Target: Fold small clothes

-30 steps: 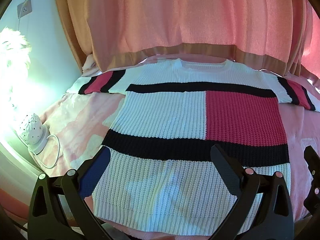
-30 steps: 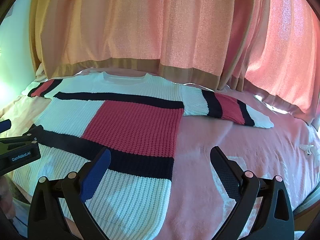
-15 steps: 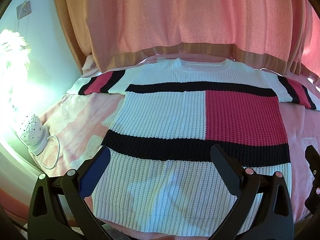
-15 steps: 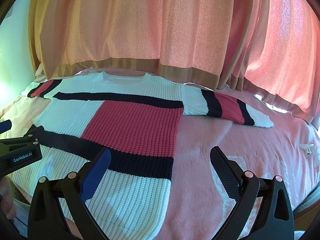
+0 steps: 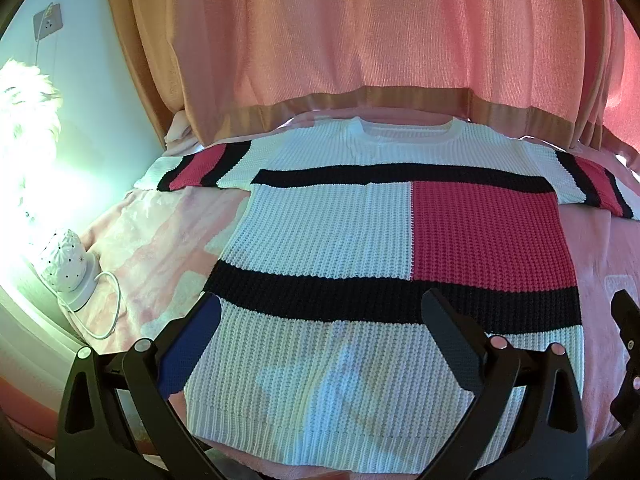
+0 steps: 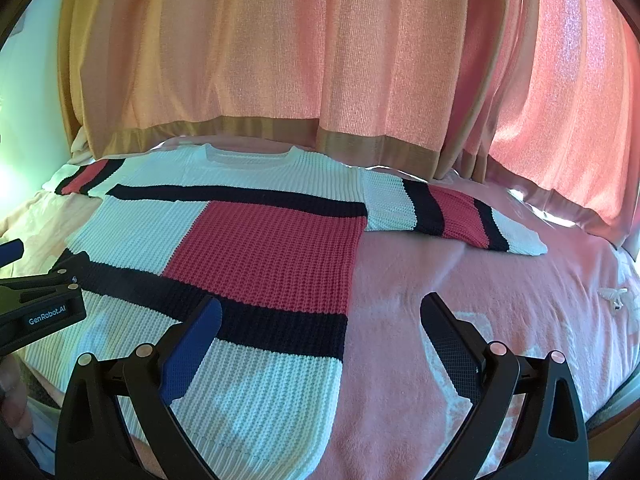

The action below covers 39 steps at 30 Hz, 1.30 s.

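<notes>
Knitted in white with black bands and a big pink-red block, the sweater [image 5: 360,248] lies flat and face up on the pink bedspread [image 6: 460,320]. Its collar points at the far edge by the curtains [image 6: 280,48], both sleeves are stretched out sideways, and the hem sits at the near edge. Left gripper [image 5: 320,328] hovers over the hem with its jaws spread wide, nothing in them. Right gripper [image 6: 320,330] is spread wide too, hanging over the sweater's right side edge, one finger above the knit and the other above bare bedspread. Off the left edge there's a little white dotted lamp [image 5: 66,264] with a cord.
</notes>
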### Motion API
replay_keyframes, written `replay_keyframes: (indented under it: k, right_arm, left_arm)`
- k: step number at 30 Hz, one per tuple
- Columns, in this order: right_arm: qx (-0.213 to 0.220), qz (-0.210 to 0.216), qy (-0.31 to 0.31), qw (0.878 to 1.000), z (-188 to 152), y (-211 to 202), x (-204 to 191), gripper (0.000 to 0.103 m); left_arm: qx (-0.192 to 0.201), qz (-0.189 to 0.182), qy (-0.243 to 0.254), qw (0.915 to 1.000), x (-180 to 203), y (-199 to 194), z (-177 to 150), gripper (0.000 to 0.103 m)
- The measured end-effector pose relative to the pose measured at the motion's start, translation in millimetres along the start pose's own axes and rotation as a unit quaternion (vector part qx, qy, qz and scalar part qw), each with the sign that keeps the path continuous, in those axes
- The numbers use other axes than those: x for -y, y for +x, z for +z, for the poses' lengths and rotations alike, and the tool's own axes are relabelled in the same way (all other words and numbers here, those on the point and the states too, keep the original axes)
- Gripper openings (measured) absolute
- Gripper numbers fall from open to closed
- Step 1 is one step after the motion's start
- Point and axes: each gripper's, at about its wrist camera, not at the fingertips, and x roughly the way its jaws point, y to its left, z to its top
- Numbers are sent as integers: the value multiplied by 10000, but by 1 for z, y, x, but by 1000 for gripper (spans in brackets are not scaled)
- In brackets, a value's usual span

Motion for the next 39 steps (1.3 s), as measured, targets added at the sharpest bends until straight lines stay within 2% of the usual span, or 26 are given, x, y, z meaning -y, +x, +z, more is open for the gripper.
replay_keyframes:
  k: [27, 29, 32, 35, 38, 39]
  right_arm:
    - [31, 61, -10, 10000, 3, 2, 6, 98]
    - [155, 99, 58, 9998, 15, 1, 24, 98]
    - [268, 224, 624, 9974, 40, 2, 81, 98]
    - [198, 380, 1449, 9885, 62, 20, 166, 98]
    - [63, 428, 2277, 9728, 65, 61, 256, 98]
    - [-20, 512, 2489, 9672, 62, 75, 275, 98]
  left_arm:
    - [-10, -24, -20, 10000, 2, 1, 3, 98]
    - [76, -163, -96, 9998, 3, -2, 12, 98]
    - [232, -837, -302, 9958, 0, -13, 38, 98]
    - [656, -1215, -409, 9896, 2, -26, 69, 98]
    - [771, -1603, -458, 9830, 15, -24, 93, 98]
    - [773, -1692, -502, 9813, 20, -21, 97, 98]
